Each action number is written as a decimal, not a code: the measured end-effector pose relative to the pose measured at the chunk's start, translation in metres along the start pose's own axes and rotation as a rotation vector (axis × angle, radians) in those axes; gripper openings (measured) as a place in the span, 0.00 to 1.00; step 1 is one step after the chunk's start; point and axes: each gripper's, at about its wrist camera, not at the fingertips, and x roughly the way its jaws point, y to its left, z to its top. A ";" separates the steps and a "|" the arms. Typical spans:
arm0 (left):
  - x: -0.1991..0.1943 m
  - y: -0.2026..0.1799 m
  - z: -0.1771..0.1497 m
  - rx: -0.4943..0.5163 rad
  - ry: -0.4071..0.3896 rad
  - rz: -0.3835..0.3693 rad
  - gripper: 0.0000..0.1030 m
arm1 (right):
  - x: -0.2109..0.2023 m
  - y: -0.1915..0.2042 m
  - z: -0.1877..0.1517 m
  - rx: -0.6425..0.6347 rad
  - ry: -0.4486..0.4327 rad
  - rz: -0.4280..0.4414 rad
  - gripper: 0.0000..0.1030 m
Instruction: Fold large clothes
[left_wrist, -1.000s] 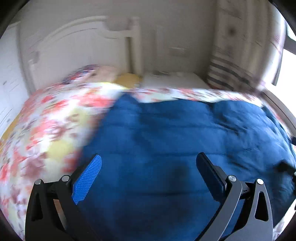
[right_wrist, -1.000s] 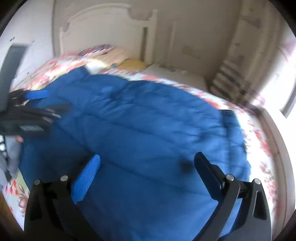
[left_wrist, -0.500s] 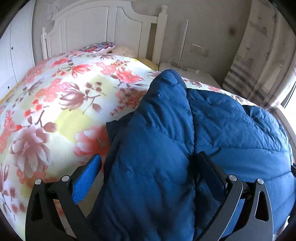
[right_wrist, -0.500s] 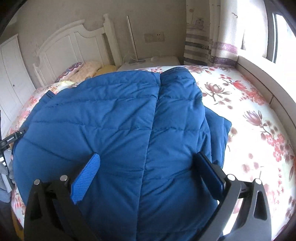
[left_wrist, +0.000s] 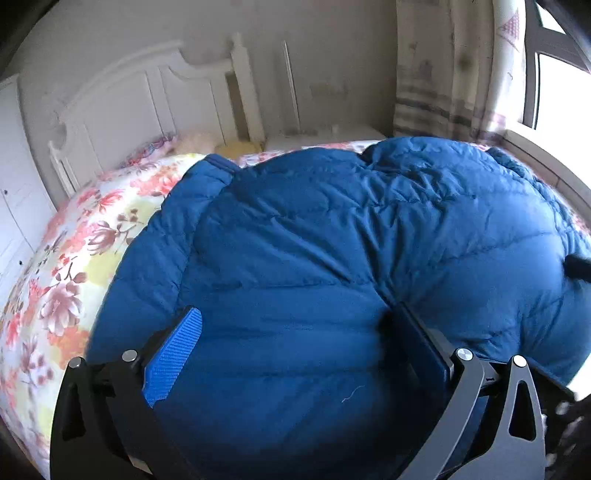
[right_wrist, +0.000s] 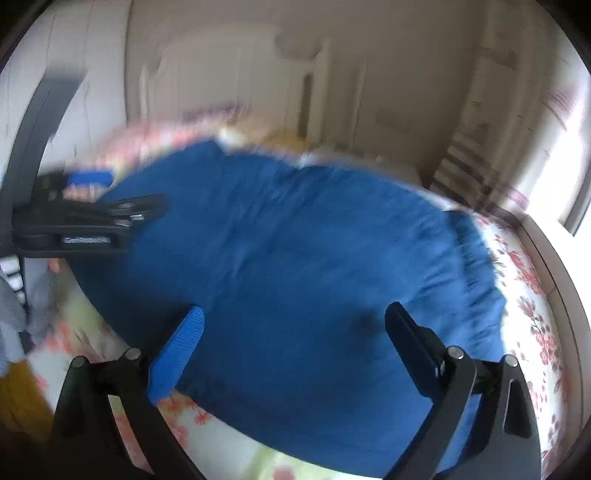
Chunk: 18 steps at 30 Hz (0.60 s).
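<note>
A large blue quilted down jacket (left_wrist: 332, 258) lies spread on the floral bedspread (left_wrist: 74, 266). It also fills the blurred right wrist view (right_wrist: 295, 258). My left gripper (left_wrist: 295, 343) is open, its jaws wide apart just above the near part of the jacket, holding nothing. My right gripper (right_wrist: 295, 332) is open too, hovering over the jacket near its front edge. The left gripper shows at the left side of the right wrist view (right_wrist: 85, 221), beside the jacket's left edge. A dark tip of the right gripper (left_wrist: 578, 266) shows at the right of the left view.
A white headboard (left_wrist: 147, 110) and pillows (left_wrist: 192, 142) stand at the far end of the bed. A white nightstand (left_wrist: 332, 134), striped curtains (left_wrist: 436, 92) and a window (left_wrist: 554, 92) are at the back right. The bedspread shows right of the jacket (right_wrist: 528, 295).
Both grippers have swung sideways across the jacket; the views shifted from half a second ago, and the right wrist view is now motion-blurred. Both stay open and empty.
</note>
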 end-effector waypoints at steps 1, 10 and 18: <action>-0.001 0.003 0.001 -0.008 0.005 -0.013 0.96 | 0.003 0.000 -0.002 0.004 -0.004 0.009 0.98; -0.007 0.103 -0.020 -0.229 0.080 0.023 0.96 | -0.032 -0.088 -0.020 0.187 0.042 -0.065 0.97; 0.008 0.110 -0.023 -0.263 0.088 0.016 0.96 | -0.009 -0.127 -0.051 0.364 0.074 0.052 0.98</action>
